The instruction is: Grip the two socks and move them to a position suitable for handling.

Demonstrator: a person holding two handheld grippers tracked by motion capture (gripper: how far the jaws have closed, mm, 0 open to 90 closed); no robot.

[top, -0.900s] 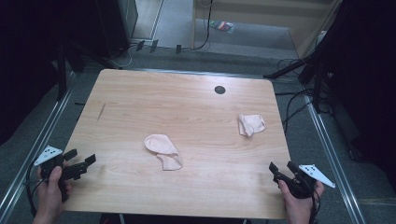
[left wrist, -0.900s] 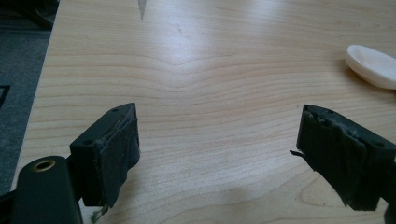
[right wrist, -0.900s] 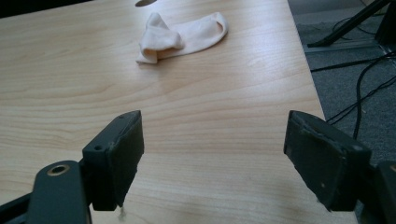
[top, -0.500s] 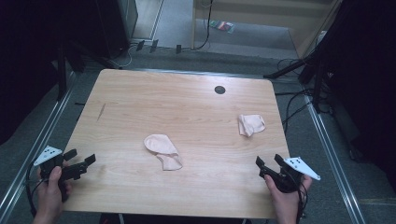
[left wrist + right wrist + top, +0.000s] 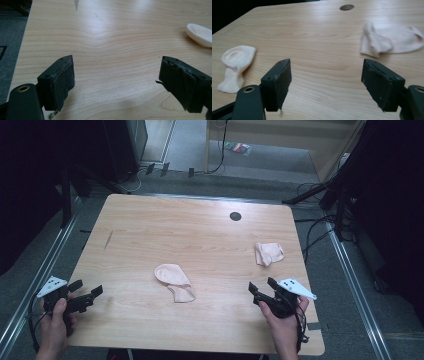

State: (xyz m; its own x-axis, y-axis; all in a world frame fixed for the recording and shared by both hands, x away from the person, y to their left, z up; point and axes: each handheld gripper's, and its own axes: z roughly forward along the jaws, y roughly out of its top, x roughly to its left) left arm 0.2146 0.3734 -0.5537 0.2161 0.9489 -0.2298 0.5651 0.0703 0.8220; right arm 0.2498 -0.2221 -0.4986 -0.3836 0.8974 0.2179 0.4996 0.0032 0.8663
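Hovering low at the near edge of the table [image 5: 200, 220], right gripper [image 5: 264, 289] and left gripper [image 5: 86, 290], jaws apart, empty. Probably approach stage: sock [image 5: 174, 281] mid-table, second sock [image 5: 268, 253] far right; reaching and closing needed next.

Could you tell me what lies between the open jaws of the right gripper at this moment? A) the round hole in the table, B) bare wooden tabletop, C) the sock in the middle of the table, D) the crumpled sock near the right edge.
B: in the right gripper view the right gripper stands open over bare table, with both socks lying farther off.
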